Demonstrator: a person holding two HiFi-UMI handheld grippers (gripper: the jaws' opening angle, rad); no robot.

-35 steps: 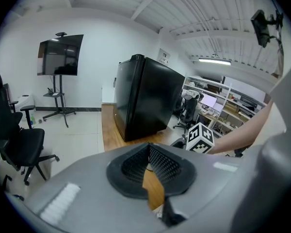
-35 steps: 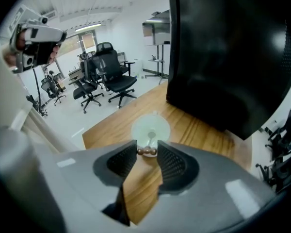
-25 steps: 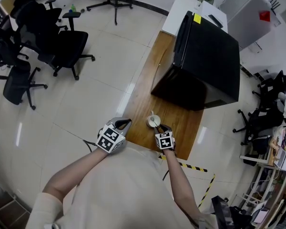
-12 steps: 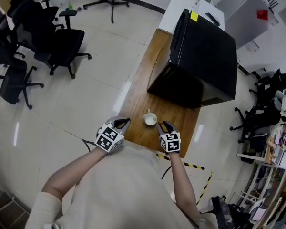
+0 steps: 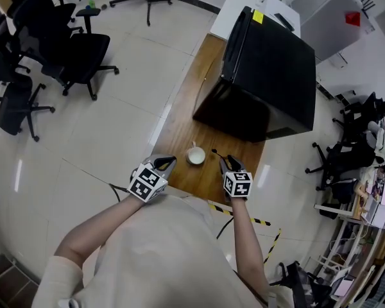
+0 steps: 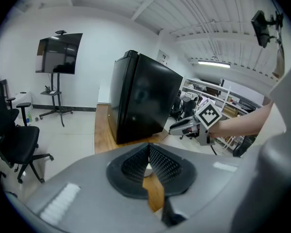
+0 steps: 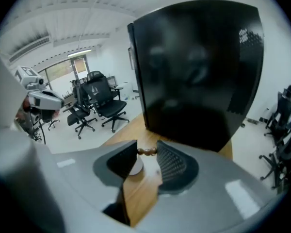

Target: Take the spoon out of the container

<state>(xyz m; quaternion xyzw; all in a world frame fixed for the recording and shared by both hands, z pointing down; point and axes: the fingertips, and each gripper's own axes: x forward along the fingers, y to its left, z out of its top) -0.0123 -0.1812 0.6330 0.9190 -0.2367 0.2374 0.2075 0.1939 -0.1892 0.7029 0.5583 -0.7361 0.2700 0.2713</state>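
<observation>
A small white cup (image 5: 196, 156) stands on the wooden table (image 5: 183, 117) near its front edge. My right gripper (image 5: 226, 162) is to the right of the cup, shut on the spoon (image 5: 216, 153), whose thin dark handle sticks out up and to the left, clear of the cup. In the right gripper view the brown beaded handle (image 7: 147, 151) lies crosswise between the two pads, with the cup (image 7: 135, 168) below and to the left. My left gripper (image 5: 166, 162) hangs at the table's front left edge, jaws together and holding nothing; the cup (image 6: 146, 169) shows just below its tips.
A black mini fridge (image 5: 269, 76) fills the far half of the table. Several black office chairs (image 5: 64, 50) stand on the tiled floor to the left. Yellow-black tape (image 5: 244, 218) marks the floor by the table's front. Desks and shelves crowd the right side.
My right gripper has drawn back to the right, away from the cup, and the spoon has come out with it. The left gripper has stayed where it was.
</observation>
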